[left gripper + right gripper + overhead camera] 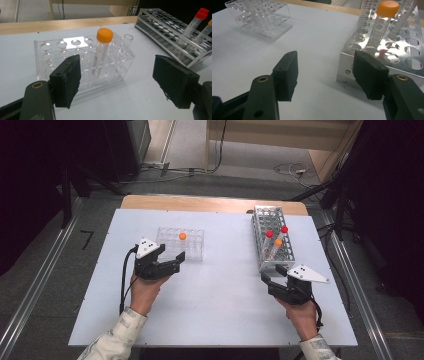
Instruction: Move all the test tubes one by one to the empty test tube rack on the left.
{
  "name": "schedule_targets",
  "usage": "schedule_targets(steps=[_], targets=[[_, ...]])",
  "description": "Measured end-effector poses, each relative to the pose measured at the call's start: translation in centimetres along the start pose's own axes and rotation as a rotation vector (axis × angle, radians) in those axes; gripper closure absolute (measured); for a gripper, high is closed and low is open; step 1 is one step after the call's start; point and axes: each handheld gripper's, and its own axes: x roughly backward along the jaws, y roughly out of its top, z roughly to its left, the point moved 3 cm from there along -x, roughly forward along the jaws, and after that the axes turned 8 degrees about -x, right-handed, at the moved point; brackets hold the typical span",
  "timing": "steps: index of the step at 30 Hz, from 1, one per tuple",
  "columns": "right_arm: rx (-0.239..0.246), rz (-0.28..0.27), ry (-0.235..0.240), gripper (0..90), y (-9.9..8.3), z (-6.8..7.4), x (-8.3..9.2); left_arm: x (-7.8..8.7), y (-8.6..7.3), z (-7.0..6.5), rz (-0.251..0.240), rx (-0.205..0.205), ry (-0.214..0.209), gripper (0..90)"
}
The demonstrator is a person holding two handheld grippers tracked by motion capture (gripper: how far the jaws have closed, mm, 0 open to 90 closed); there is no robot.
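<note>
Nearest my body: my two hands come in from the bottom edge of the high view, pale sleeves at both wrists.
Left claw: spread wide, nothing between the jaws; held just short of the clear rack, close to the table. No pad touches anything.
Left claw's own view: both black pads stand well apart, with bare table between them and the clear rack straight ahead.
Right claw: spread as well, empty; poised at the near end of the metal rack. Its grey plate sits on top.
Right claw's own view: the right pad is just in front of the metal rack's near corner; I cannot tell whether it touches. The left pad stands over bare table.
Table: white top, bare between my two hands.
Clear rack: see-through plastic, left of centre, beyond the left claw.
Orange-capped tube: upright in a hole of the clear rack, free of any grip.
Metal rack: perforated, right of centre, running away from me.
Tubes in metal rack: one orange-capped nearest, two red-capped beyond it, all leaning.
Far edge: a wooden strip along the back of the table.
</note>
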Motion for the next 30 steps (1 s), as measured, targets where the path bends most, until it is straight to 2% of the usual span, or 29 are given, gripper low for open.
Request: schedule_targets(steps=[5,15,19,26,30], targets=[[-0.014,-0.018,-0.018,35.8,0.2,-0.7,0.0,0.2,-0.4,0.2,0.001,0.016,0.006,22.8],[-0.044,-0.057,-0.073,36.5,1.3,-2.3,-0.5,-0.1,-0.5,-0.3,0.009,-0.001,0.013,21.5],[-0.063,-0.065,-0.107,37.6,1.8,-3.0,-1.3,0.0,-0.4,-0.4,0.001,-0.003,0.011,21.4],[-0.055,-0.072,-0.166,44.2,2.3,-3.7,-3.2,0.0,-0.4,-0.4,0.001,-0.002,0.009,21.5],[-0.033,-0.063,-0.200,47.8,2.6,-3.7,-4.5,0.0,-0.4,-0.3,-0.001,0.001,0.009,21.5]])
